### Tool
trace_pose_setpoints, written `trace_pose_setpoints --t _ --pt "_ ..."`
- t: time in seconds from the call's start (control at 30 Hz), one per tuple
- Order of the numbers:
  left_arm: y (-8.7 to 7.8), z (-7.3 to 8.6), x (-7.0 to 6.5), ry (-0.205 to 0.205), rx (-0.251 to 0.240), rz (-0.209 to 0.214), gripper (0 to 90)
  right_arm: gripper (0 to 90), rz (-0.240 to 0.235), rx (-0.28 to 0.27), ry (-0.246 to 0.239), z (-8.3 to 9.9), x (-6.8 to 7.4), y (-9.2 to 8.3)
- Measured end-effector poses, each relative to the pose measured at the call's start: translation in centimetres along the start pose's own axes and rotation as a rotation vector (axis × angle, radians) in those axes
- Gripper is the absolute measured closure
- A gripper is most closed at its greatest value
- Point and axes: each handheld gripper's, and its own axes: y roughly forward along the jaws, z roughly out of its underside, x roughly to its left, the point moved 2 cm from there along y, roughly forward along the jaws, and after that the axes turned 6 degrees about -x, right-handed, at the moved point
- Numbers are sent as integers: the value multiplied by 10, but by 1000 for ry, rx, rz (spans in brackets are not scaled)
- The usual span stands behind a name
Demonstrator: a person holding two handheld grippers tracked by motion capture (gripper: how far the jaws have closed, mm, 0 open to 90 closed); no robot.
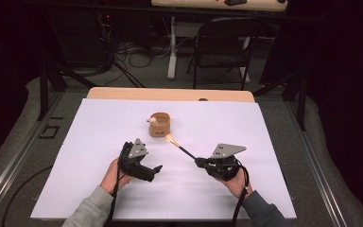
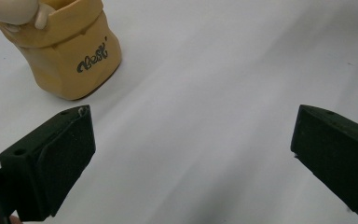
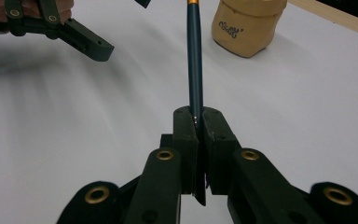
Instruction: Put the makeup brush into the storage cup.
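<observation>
A dark-handled brush (image 1: 182,148) is clamped at its tail end between the closed fingers of the right gripper (image 1: 202,162), its pale tuft aimed at the tan sack-shaped holder (image 1: 160,124) on the white tabletop (image 1: 99,132). The brush's long axis runs from the gripper up toward the holder, the tuft lying just beside the holder's near right side. The left gripper (image 1: 155,171) is held nearer the person than the holder, its fingers spread wide and empty. The brush is judged ready to be carried into the holder.
</observation>
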Motion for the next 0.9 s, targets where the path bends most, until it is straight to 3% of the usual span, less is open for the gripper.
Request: trace_pose_setpoints --t 0.27,0.53,0.9 --pt "1 -1 -3 -10 -19 -4 0 853 10 -59 12 -4 4 3" --pt "-1 -3 -2 -26 -37 -13 0 853 51 -109 33 -4 7 7" --pt "-4 -8 1 -54 -65 -19 0 853 73 -143 63 -1 8 17"
